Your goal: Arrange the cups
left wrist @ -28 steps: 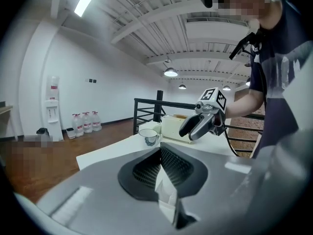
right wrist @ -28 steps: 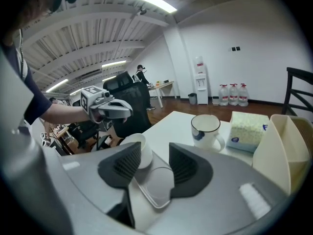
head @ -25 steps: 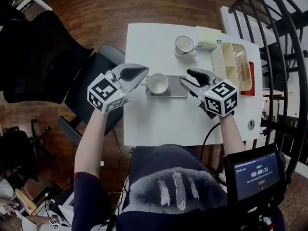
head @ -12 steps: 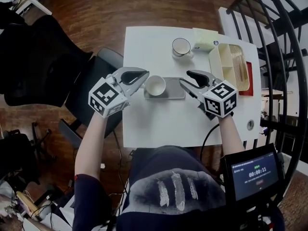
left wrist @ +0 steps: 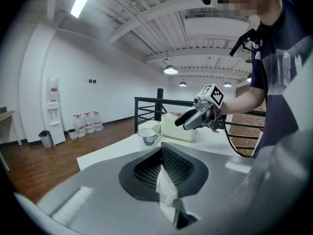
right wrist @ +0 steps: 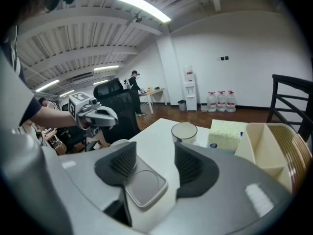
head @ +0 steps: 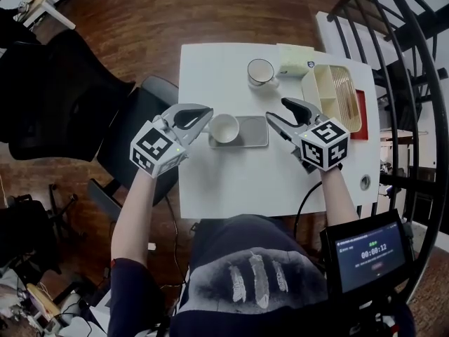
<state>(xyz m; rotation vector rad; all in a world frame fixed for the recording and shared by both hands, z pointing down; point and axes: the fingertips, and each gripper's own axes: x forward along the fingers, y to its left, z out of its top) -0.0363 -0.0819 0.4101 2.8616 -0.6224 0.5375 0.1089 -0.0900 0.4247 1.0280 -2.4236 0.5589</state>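
Note:
A white cup (head: 224,128) stands on the left end of a flat grey tray (head: 251,131) on the white table (head: 231,174). My left gripper (head: 208,118) is shut on the cup's handle, a white piece pinched between its pads (left wrist: 166,190). At the tray's right end, my right gripper (head: 277,112) has its jaws opening. That end of the tray (right wrist: 142,182) lies between them, and the right pad stands clear of it. A second cup (head: 260,71) sits at the back of the table, also seen as the back cup (right wrist: 184,131).
A pale yellow box (head: 296,58) lies beside the back cup. A cream organiser (head: 337,97) holding wooden sticks stands at the table's right edge, by a black railing (head: 414,83). A black chair (head: 133,128) is close to the table's left side.
The right gripper's jaws have spread wider around the tray's right end. The left gripper keeps its hold on the cup.

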